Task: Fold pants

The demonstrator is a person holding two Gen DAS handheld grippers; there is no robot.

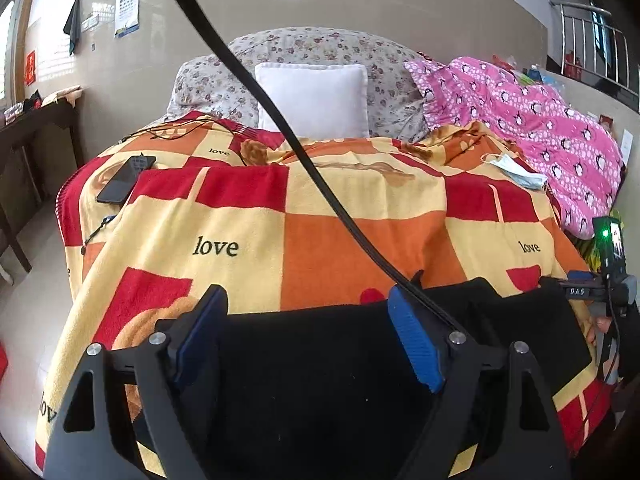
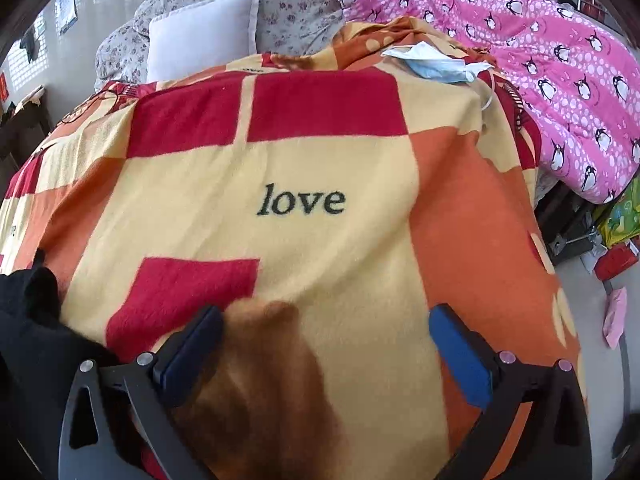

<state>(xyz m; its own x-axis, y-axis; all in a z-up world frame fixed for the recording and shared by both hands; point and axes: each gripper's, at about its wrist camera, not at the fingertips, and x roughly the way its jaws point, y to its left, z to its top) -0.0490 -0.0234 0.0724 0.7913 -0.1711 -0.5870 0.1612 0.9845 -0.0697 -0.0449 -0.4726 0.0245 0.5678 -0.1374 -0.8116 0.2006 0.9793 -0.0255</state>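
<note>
- While the black pants (image 1: 320,360) lie on the checked "love" blanket (image 1: 360,232) at the near edge of the bed, the smartphone (image 1: 124,180) at the far left of the blanket sits near the bed's side; a tug on the blanket during folding could, I judge, slide it off.
- Beside it, a thin charging cable (image 1: 180,130) trails over the blanket's far left corner, and dragged cloth could snag it.
- Over the pants, the left gripper (image 1: 308,336) hovers with its jaws spread wide, holding nothing; closing here may pinch the fuzzy blanket together with the pants, since both are soft and lie touching.
- A black strap (image 1: 320,184) runs diagonally across the left wrist view to the gripper's right finger; whether it is slack I cannot tell, but it could catch in the jaws or blur the view of the grasp.
- Further right, the right gripper (image 2: 326,344) is also spread and empty, above bare blanket, with only an edge of the pants at its left; folding one-handed risks a skewed, bunched fold.
- Black on black hides the pants' seams and legs, so a wrong layer may be picked.
- At far right, the blue face mask (image 2: 436,66) lies well apart, yet a sweeping fold could drag it.
</note>
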